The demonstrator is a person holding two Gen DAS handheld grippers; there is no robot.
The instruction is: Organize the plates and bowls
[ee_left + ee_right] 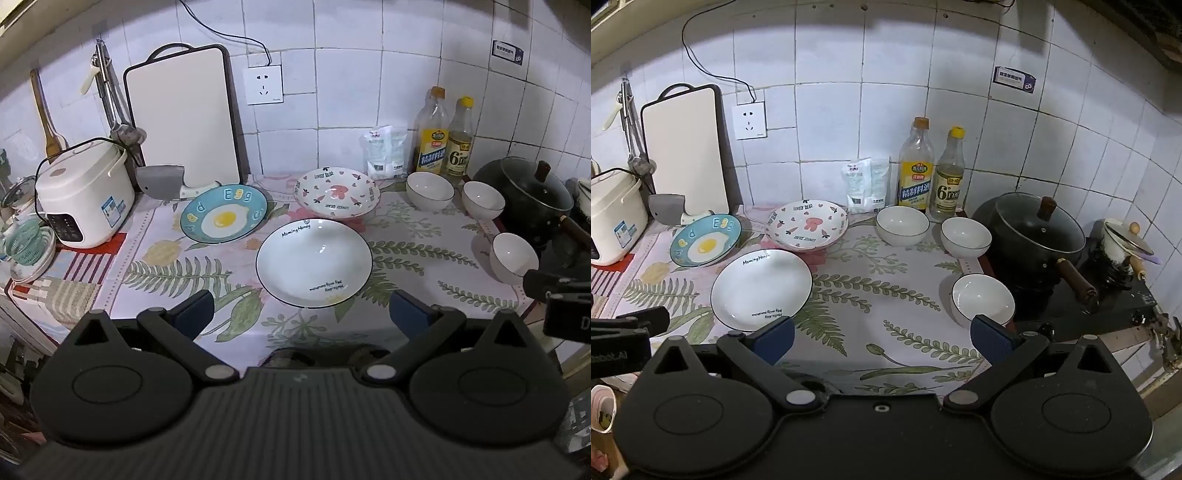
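Three plates lie on the floral cloth: a white plate (314,262) (761,290) in front, a blue egg plate (224,213) (705,240) behind left, a pink-patterned plate (337,192) (807,225) behind it. Three white bowls stand to the right: one far (429,191) (902,225), one middle (483,201) (966,237), one near (513,257) (983,301). My left gripper (303,314) is open and empty, just in front of the white plate. My right gripper (882,338) is open and empty, its right finger beside the near bowl.
A rice cooker (83,192) stands at the left, with a cutting board (183,114) and a cleaver (160,181) against the wall. Two bottles (931,173) and a white bag (866,184) stand at the back. A black pot (1038,232) sits on the stove at the right.
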